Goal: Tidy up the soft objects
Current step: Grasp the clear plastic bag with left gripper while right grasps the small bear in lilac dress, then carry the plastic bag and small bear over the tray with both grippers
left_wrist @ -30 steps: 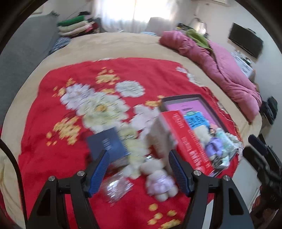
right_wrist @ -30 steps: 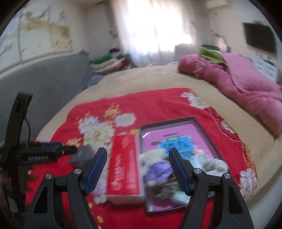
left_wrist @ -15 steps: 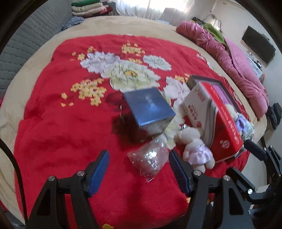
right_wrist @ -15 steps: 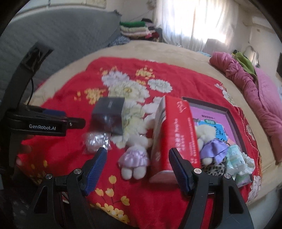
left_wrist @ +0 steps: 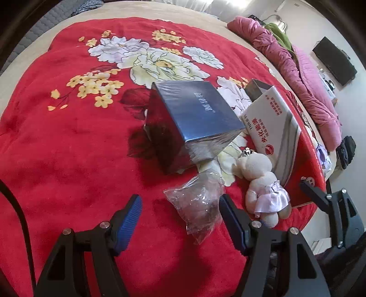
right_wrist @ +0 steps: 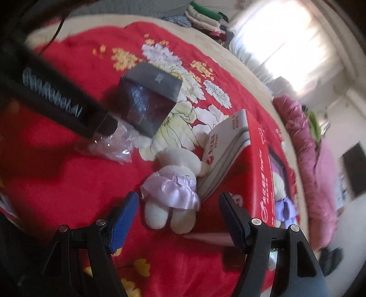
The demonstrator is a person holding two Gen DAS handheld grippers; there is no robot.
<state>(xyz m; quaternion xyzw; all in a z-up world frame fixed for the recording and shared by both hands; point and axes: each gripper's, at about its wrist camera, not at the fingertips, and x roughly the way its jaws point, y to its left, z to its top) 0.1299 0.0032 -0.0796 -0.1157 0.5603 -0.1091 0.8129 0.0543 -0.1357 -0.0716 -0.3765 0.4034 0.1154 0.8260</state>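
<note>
Both tools hang low over the bed. The left hand-held gripper [left_wrist: 179,212] has its blue pads spread, a crinkled clear plastic bag [left_wrist: 196,203] lying on the blanket between them, untouched. The right hand-held gripper [right_wrist: 178,213] also gapes, its pads either side of a cream plush bear in a lilac dress [right_wrist: 173,185], not pressing it. The bear lies against a tilted red and white carton [right_wrist: 240,155]. Beyond the bag stands a shiny dark blue box [left_wrist: 194,116]. A red blanket with big pale flowers [left_wrist: 68,137] covers the beige bed [left_wrist: 183,13]. Farther off, a rumpled pink quilt [left_wrist: 308,75], a stack of folded clothes [right_wrist: 203,20], a bright curtained window [right_wrist: 297,41].
</note>
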